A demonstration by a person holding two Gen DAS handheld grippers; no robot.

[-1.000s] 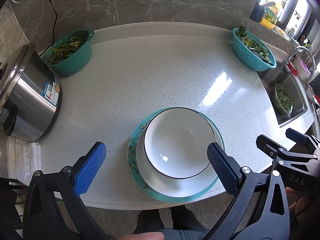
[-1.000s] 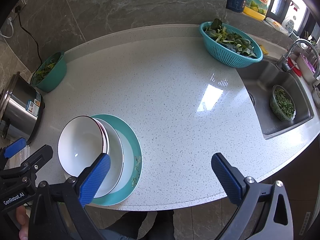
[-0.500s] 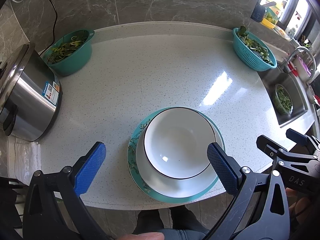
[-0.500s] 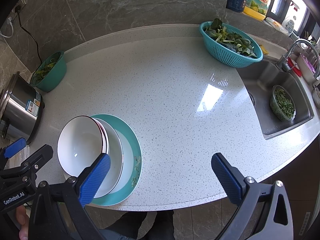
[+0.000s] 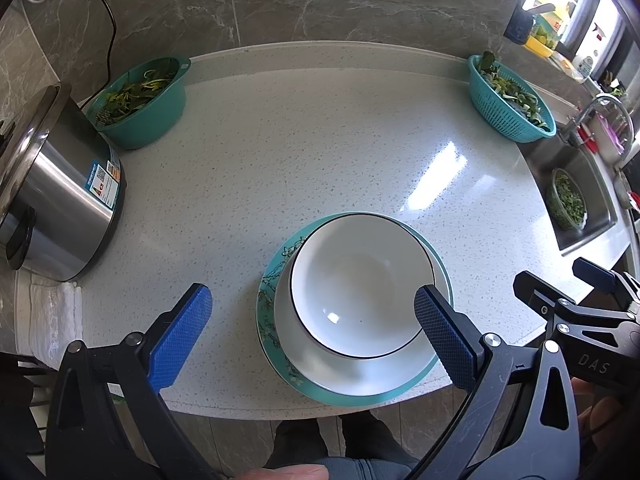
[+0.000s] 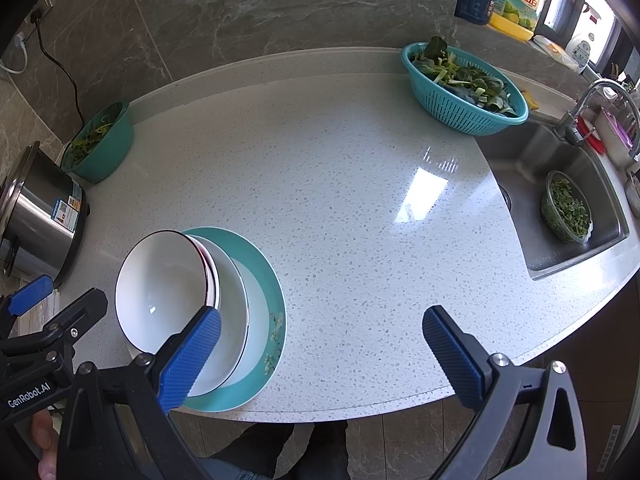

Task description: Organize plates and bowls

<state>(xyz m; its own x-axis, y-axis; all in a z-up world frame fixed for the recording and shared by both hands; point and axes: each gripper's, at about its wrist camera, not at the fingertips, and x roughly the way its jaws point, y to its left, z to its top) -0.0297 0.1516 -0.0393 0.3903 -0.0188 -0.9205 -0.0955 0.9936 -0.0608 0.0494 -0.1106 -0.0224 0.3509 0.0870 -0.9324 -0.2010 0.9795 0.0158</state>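
Stack of dishes sits at the near edge of the white speckled bench [image 5: 320, 152], left of centre in the right wrist view. Bottom: teal plate [image 5: 276, 280] with floral rim, lying flat. On it a wider white dish [image 5: 360, 376], then a white bowl [image 5: 360, 292] with a thin dark rim on top, mouth up. In the right wrist view a red-rimmed edge shows just under the top bowl [image 6: 164, 284]; can't tell if it is a separate bowl. All pieces round, no long axis; the stack is offset toward the teal plate's left side [image 6: 260, 300].

Left hand-held gripper [image 5: 312, 336] is spread wide, gripping nothing; its blue pads straddle the stack from the near side, right pad over the bowl's rim in view, contact unclear. Right hand-held gripper [image 6: 320, 356] is also wide apart and empty, above the bench edge, its left pad overlapping the white dish in view.

Elsewhere: steel cooker [image 5: 52, 188] at far left, teal bowl of greens [image 5: 144, 100] behind it, teal colander of greens [image 6: 464, 88] at far right, sink [image 6: 560, 208] with a glass bowl of greens [image 6: 566, 208].
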